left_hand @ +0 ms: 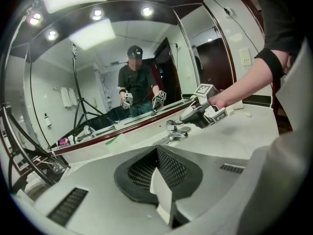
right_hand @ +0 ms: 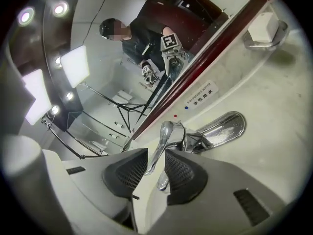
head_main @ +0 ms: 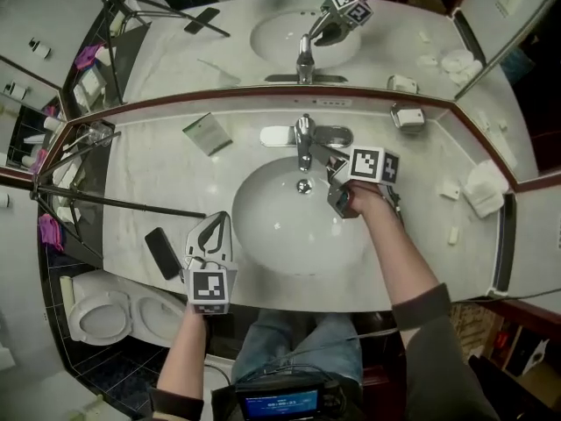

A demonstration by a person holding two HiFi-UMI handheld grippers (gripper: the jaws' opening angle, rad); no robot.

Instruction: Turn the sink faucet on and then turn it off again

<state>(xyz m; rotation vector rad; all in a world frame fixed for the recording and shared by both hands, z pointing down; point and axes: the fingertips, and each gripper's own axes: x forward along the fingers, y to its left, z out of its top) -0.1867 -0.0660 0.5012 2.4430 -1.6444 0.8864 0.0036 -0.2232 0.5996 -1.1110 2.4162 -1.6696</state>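
The chrome faucet (head_main: pixel 304 140) stands at the back rim of the white basin (head_main: pixel 263 235), and I see no water running. My right gripper (head_main: pixel 326 160) reaches in from the right over the basin. In the right gripper view its jaws stand open (right_hand: pixel 157 173), with the faucet's lever (right_hand: pixel 160 151) between the pads and a thin gap on each side. My left gripper (head_main: pixel 219 226) hovers over the counter left of the basin, shut on nothing (left_hand: pixel 157 168). The left gripper view shows the faucet (left_hand: pixel 177 129) farther off with the right gripper (left_hand: pixel 195 112) at it.
A black phone (head_main: pixel 163 253) lies on the counter by the left gripper. A green packet (head_main: pixel 208 133), a soap dish (head_main: pixel 408 117) and a folded towel (head_main: pixel 484 187) sit along the back and right. A tripod (head_main: pixel 105 202) stands at the left, and the mirror (head_main: pixel 263 24) is behind.
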